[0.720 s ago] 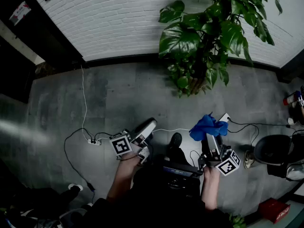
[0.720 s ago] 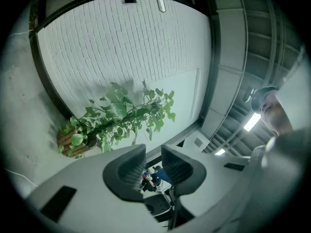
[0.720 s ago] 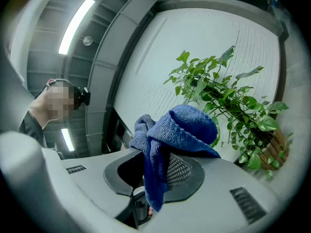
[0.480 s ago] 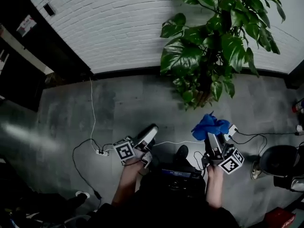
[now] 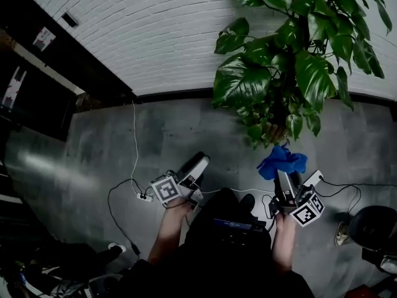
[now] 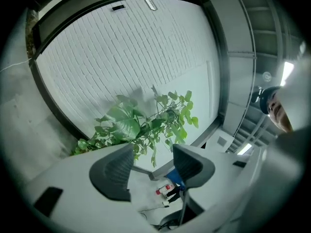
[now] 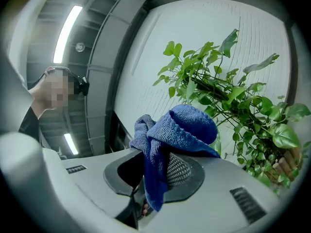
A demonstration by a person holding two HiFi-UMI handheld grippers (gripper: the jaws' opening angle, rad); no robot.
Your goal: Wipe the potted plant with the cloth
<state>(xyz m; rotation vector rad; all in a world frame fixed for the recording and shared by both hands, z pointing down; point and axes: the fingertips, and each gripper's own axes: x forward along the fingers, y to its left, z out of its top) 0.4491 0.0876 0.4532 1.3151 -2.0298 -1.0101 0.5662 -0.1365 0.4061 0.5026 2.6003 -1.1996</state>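
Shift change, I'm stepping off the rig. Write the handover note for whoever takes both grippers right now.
Left gripper: jaws apart, nothing between them, aimed toward the potted plant.
Right gripper: jaws shut on the blue cloth, which bunches up above them.
The plant stands on the floor against the white brick wall, just ahead of the cloth. No contact with any leaf shows.
Done: cloth gripped and held up near the plant.
Left: the wiping of the leaves itself.
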